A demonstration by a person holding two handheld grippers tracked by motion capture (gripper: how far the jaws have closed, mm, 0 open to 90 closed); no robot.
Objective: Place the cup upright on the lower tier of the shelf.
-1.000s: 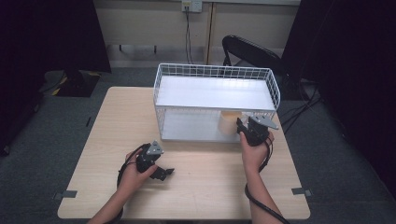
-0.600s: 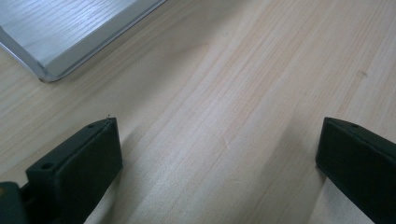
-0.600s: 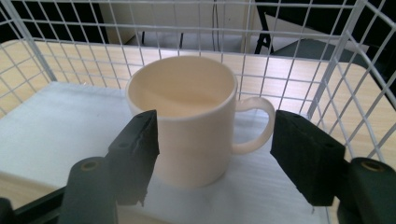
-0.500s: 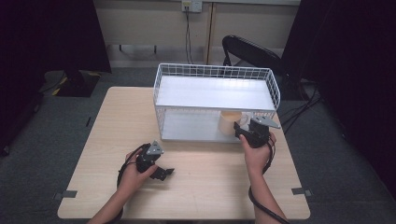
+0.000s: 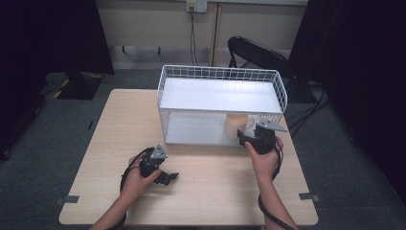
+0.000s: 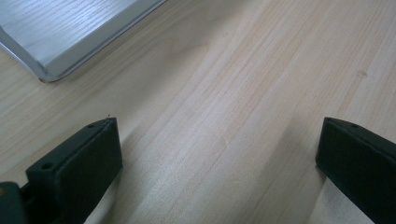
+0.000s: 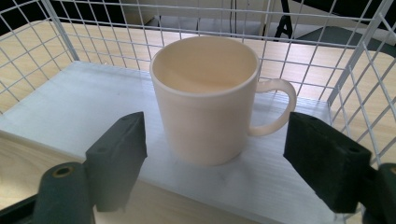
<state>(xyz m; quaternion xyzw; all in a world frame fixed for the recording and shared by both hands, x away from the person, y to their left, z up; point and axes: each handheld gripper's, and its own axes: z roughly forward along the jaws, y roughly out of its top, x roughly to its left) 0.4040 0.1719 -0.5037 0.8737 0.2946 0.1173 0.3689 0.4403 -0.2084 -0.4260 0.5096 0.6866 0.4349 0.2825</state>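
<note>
A cream ceramic mug (image 7: 208, 100) with a loop handle stands upright on the white lower shelf board (image 7: 74, 107) of a white wire two-tier rack (image 5: 220, 76), near that shelf's front right corner. The right gripper (image 7: 219, 149) sits at the shelf's front edge with its two black jaws spread to either side of the mug; they have just been opening, and neither pad touches the mug, which stands free between and slightly beyond them, its handle turned toward the right-hand jaw. In the high view the right gripper (image 5: 249, 139) is level with the lower tier. The left gripper (image 5: 170, 177) rests low over the light wooden table (image 5: 110, 129) in front of the rack, its jaws wide apart with bare wood between them.
</note>
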